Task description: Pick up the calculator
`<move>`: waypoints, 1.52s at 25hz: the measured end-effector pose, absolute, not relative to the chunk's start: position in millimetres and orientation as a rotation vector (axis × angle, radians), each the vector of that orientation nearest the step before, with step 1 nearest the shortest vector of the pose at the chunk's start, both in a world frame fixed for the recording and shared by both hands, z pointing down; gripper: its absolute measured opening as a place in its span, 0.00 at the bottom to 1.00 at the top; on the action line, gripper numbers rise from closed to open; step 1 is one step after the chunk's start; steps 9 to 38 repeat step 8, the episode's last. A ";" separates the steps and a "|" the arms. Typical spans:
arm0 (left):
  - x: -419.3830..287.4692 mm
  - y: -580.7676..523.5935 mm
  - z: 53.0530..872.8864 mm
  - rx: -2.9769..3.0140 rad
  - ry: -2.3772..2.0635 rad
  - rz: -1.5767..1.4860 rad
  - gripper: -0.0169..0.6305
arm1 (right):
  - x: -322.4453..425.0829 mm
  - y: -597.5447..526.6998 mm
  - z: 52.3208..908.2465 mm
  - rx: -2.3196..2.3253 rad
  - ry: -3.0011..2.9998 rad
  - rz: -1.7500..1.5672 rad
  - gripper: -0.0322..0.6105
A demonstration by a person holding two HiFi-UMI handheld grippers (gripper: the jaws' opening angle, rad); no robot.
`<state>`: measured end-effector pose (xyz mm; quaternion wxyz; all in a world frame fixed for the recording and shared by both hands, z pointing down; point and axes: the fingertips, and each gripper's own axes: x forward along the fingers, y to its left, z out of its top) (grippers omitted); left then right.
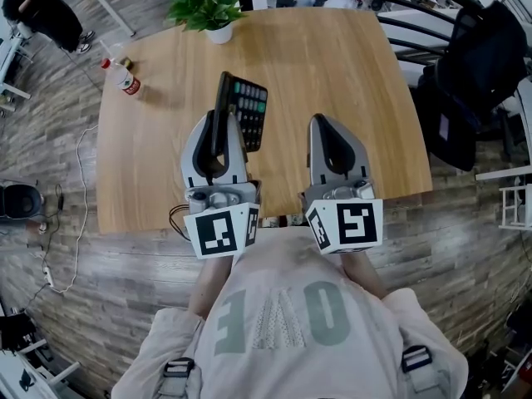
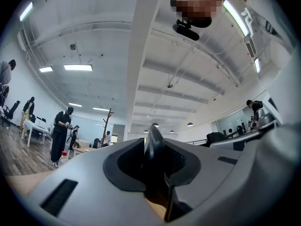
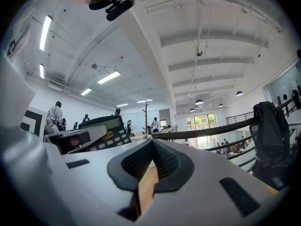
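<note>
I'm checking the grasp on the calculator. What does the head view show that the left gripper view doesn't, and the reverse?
Head view only: the calculator's keys, the potted plant and the person's shirt. Left gripper view only: ceiling lights, a coat stand and people standing. Both: the calculator, edge-on, clamped in the left tool.

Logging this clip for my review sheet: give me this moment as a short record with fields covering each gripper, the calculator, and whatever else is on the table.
left gripper: fingers shut on the calculator
calculator: turned on edge, keypad facing the right gripper's side
right gripper: fingers together, nothing between them, apart from the calculator
table: wooden
other items: potted plant at the far edge; bottle lying near the far left corner
lift: cannot tell whether the calculator is clear of the table
</note>
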<state>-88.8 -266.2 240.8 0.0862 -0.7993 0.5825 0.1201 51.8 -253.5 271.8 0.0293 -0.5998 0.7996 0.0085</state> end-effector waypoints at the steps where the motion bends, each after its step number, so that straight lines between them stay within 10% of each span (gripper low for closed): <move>1: -87.1 -266.2 239.1 -2.379 1.726 0.356 0.16 | 53.5 -253.7 272.5 -1.855 2.463 0.024 0.08; 38: -81.5 -269.5 240.1 -2.387 1.716 0.345 0.15 | 57.7 -255.9 272.0 -1.876 2.465 0.056 0.08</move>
